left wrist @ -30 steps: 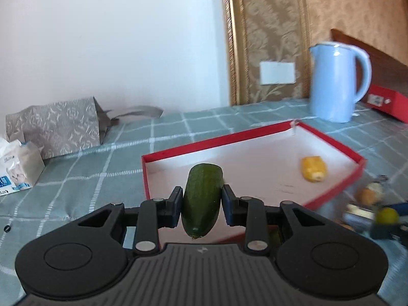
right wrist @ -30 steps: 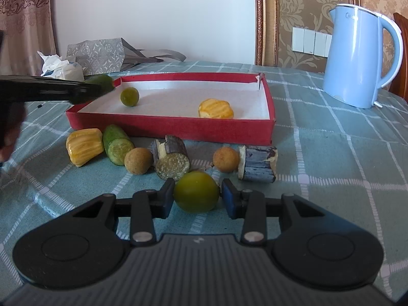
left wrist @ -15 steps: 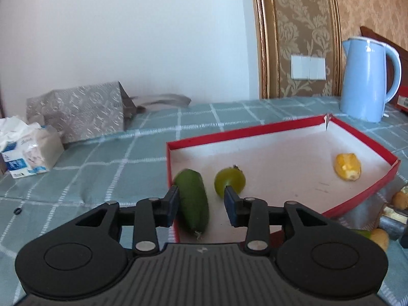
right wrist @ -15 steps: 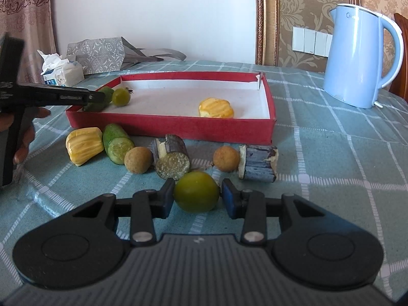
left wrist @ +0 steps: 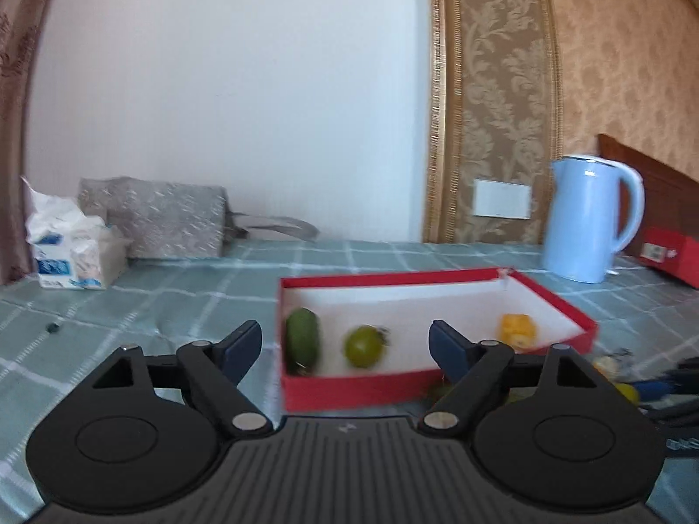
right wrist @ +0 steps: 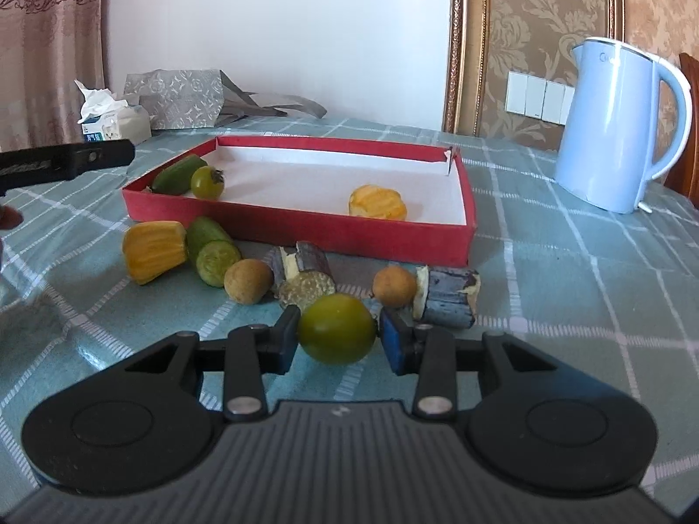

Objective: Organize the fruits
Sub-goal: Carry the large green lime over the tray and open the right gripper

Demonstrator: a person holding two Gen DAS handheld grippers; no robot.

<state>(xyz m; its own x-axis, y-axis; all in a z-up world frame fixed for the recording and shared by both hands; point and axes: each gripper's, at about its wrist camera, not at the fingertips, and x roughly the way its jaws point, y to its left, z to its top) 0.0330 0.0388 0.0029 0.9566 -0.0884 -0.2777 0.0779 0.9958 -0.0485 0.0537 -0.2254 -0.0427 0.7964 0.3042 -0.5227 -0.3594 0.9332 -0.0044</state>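
- left tool: jaws have just been opening, now spread wide with nothing between them
- cucumber lies in the red tray at its near-left corner, right beside a small green fruit (view's a bit blurry)
- right tool: clamped on a green round fruit, out on the counter in front of the tray

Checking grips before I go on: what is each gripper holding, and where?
Right gripper clamps the green round fruit across its sides. Left gripper holds nothing, its jaws just opened.
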